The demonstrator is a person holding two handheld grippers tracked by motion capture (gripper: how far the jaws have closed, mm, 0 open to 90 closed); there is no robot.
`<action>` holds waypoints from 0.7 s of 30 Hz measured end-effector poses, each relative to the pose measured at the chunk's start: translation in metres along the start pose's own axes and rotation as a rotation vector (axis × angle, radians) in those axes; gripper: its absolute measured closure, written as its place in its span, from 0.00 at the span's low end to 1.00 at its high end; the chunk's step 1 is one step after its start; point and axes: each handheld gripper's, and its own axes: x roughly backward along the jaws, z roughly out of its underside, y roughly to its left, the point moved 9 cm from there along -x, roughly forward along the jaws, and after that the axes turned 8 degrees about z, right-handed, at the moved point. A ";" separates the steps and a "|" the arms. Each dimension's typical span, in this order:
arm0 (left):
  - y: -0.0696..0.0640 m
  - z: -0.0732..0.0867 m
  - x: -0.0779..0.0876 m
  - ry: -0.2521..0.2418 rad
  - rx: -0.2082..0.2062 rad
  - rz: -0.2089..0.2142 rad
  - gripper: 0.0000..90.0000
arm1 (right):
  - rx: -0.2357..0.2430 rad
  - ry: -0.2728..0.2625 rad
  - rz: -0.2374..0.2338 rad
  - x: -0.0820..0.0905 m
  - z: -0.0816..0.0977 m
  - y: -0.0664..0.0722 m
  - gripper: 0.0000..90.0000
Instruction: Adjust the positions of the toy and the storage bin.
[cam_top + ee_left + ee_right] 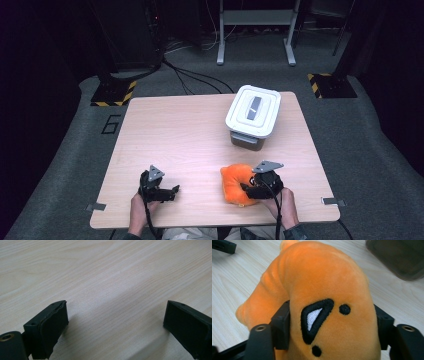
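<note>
Orange plush toy point(235, 183) is lying at the near right of the wooden table point(180, 135), with the right gripper point(248, 189) clamping its jaws on it. Beyond it, a white-lidded bin point(253, 111) is sitting at the far right. At the near left, the left gripper point(175, 189) is resting with jaws apart, holding nothing.

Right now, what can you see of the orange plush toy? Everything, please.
The orange plush toy is soft, velvety fabric with an embroidered face: a black-outlined white triangle and two black dots, seen in the right gripper view. It lies on the near right part of the light wooden table, in front of the white-lidded plastic box. The right gripper has its black fingers pressed against both its sides, bulging the plush between them.
</note>
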 end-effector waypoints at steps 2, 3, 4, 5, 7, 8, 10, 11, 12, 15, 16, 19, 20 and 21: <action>0.000 0.000 0.000 0.000 0.000 0.000 0.06 | -0.009 -0.004 0.002 0.000 0.000 0.000 0.44; 0.000 0.000 0.000 0.000 0.000 0.000 0.06 | -0.009 -0.007 0.003 0.000 0.001 0.000 0.45; 0.000 0.000 0.000 0.000 0.000 0.001 0.06 | -0.002 -0.014 0.004 0.000 0.001 0.000 0.47; 0.000 0.000 0.000 0.000 0.001 0.000 0.06 | 0.001 -0.018 0.005 0.001 0.001 0.000 0.49; 0.000 0.000 0.000 0.000 0.000 0.001 0.06 | -0.002 -0.024 0.004 0.001 0.001 0.000 0.51; 0.000 0.000 0.000 0.000 0.001 0.001 0.06 | -0.001 -0.029 0.001 0.001 0.002 0.000 0.53; 0.000 0.000 0.000 0.000 0.001 0.000 0.06 | -0.009 -0.040 -0.001 0.002 0.002 0.000 0.54; 0.000 0.000 0.000 -0.002 0.001 -0.002 0.06 | -0.015 -0.046 -0.005 0.002 0.002 0.000 0.55; 0.000 0.000 0.000 -0.003 0.002 -0.002 0.06 | -0.029 -0.049 -0.007 0.003 0.002 0.001 0.56; 0.000 0.000 0.000 -0.003 0.002 -0.002 0.06 | -0.028 -0.074 -0.005 0.005 0.002 0.001 0.59; 0.000 0.000 0.000 -0.003 0.002 -0.003 0.06 | -0.027 -0.081 -0.001 0.006 0.002 0.002 0.61; 0.000 0.000 0.000 -0.003 0.002 -0.002 0.06 | -0.025 -0.091 0.004 0.008 0.001 0.003 0.63; 0.000 0.000 0.000 -0.003 0.002 -0.003 0.06 | -0.020 -0.094 0.002 0.008 0.000 0.003 0.63; 0.000 0.000 0.000 0.000 0.001 -0.005 0.06 | -0.018 -0.097 0.001 0.009 0.000 0.003 0.64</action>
